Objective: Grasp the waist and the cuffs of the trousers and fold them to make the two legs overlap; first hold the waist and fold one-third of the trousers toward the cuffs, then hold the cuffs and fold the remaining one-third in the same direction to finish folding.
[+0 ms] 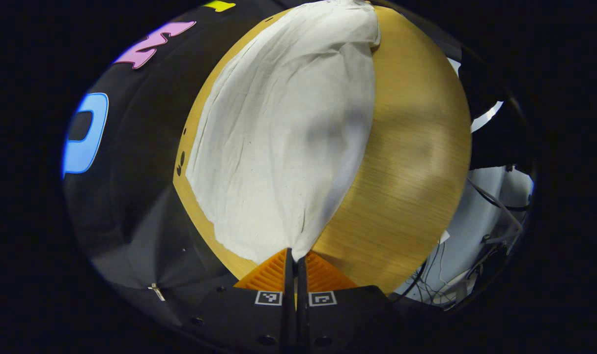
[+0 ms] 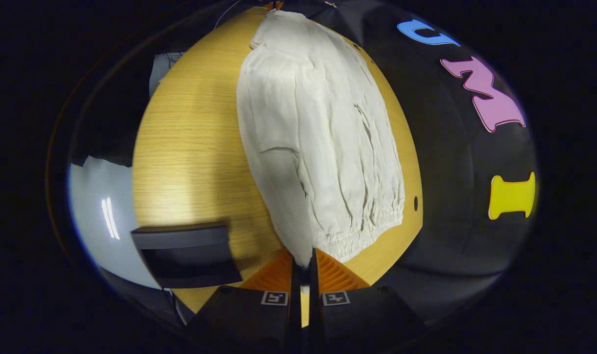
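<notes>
trousers point(image 1: 288, 128) are laid lengthwise on the wooden counter point(image 1: 411, 162), stretched between the two grippers. in the left gripper view the left gripper point(image 1: 295, 255) is seen at the near edge of the cloth, its fingers closed on a pinched corner of the plain hem end. in the right gripper view the right gripper point(image 2: 302, 260) is seen at the gathered, elasticated end, its fingers closed on a fold of that edge; whether this is the waist or a cuff cannot be told for certain.

the cloth appears as a single long panel, so the legs are judged to be overlapped already or nearly so, and the lengthwise fold into thirds is judged not yet done. the step in hand is taken to be the holding of both ends taut.

for the next move, the waist end would need to be lifted and carried toward the far end, laid down about a third along, with the edges kept aligned and the wrinkles point(image 2: 357, 147) smoothed.
</notes>
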### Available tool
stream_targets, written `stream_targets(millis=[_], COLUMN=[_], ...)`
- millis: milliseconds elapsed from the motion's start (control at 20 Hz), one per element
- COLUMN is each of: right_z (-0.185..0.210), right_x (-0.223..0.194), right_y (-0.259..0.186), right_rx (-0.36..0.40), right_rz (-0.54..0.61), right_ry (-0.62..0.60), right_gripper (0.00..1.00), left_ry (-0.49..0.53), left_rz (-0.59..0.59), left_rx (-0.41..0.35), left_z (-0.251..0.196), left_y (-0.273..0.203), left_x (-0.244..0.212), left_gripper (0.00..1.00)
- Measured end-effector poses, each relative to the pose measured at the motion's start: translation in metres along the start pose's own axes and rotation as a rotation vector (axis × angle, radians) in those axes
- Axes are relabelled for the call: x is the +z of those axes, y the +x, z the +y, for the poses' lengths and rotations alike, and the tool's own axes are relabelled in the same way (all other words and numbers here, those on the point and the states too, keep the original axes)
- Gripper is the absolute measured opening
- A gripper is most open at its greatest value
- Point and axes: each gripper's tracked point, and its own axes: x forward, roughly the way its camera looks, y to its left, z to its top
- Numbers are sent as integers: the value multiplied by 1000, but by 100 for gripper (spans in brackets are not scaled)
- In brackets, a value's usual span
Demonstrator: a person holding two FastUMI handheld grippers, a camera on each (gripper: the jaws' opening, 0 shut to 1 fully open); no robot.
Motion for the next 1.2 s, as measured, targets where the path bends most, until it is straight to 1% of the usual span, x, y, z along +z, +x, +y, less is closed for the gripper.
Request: stream_targets(millis=[150,300,450,600,650,700,750,800,900,1000,1100,1200], right_z=[-4,-24,-58,-102,-117,-132,-146,-158,-178,-188,-198,-203], right_x=[1,10,17,26,28,28,27,24,22,15,11,6], right_y=[-7,-18,-31,-40,-41,-43,-42,-41,-30,-16,0,18], right_rx=[11,-25,-102,-157,-176,-194,-209,-223,-227,-222,-217,-191], right_rz=[4,-3,-16,-35,-37,-31,-15,2,31,61,85,114], right_ry=[42,131,224,325,350,362,362,354,360,409,454,488], right_gripper=[11,11,10,11,10,10,10,10,10,10,10,10], left_ry=[-32,-56,-116,-198,-229,-257,-278,-289,-308,-321,-324,-347], left_rz=[8,4,-6,-24,-33,-45,-60,-65,-74,-71,-63,-63], left_rx=[9,53,134,217,238,260,288,308,328,342,375,370], left_z=[-15,-4,40,87,103,120,139,158,187,213,237,250], left_y=[-22,-39,-44,-42,-41,-42,-43,-39,-34,-22,-8,12], left_x=[-6,-3,6,23,32,39,47,52,66,75,86,94], left_gripper=[5,5,5,5,0,0,5,5,5,5,5,5])
